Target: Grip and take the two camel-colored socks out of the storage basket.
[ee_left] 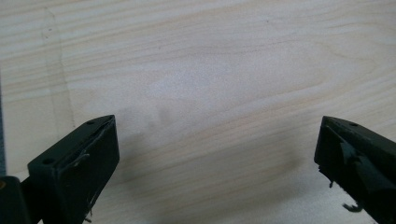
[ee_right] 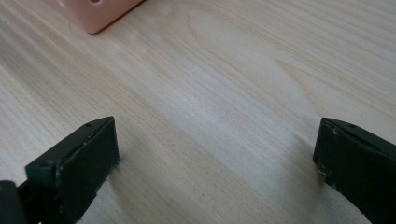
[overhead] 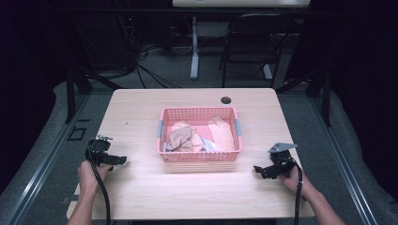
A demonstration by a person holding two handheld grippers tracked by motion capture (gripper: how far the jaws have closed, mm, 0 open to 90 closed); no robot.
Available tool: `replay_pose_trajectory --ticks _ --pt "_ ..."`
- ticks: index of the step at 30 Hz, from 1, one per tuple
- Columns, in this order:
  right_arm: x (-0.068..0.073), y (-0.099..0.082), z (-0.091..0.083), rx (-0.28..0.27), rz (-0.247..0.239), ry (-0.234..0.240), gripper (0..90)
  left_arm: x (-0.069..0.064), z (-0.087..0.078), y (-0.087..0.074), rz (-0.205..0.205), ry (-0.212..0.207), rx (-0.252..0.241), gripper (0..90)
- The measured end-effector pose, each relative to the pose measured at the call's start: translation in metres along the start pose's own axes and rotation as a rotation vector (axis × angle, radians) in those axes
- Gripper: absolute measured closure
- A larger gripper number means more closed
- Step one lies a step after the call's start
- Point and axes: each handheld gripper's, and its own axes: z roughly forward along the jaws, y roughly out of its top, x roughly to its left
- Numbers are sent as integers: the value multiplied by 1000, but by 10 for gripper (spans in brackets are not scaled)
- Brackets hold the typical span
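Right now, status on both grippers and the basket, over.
Left gripper open, empty, on table. Right gripper open, empty. Pink basket centre table, crumpled cloths inside, untouched. Nothing between grippers and basket.

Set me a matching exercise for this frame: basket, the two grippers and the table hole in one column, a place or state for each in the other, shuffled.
Things:
1. pink basket
2. left gripper
3. right gripper
4. round hole

Places or states:
A. open, resting left of the basket
B. in the tabletop beyond the basket
C. mid-table, holding crumpled cloths
D. open, resting right of the basket

Pairs: 1-C, 2-A, 3-D, 4-B
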Motion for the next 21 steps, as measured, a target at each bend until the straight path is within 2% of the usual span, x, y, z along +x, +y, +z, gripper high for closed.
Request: replay_pose_trajectory --ticks 4,7,13,16,19,21 --pt "0 0 0 -3 -1 -1 0 -2 -7 5 12 -3 9 1" --pt "0 0 0 -2 -1 -1 0 -5 -13 11 41 -6 29 1" --pt "0 0 0 -3 -1 -1 0 -12 -26 22 70 -30 9 1" --pt "0 0 0 -2 -2 2 0 -15 -29 26 81 -31 7 1" --pt "0 0 -1 2 -5 -5 0 -18 -35 31 101 -50 11 1" --pt "0 -1 0 -2 1 -1 0 -17 -37 34 100 -59 12 1"
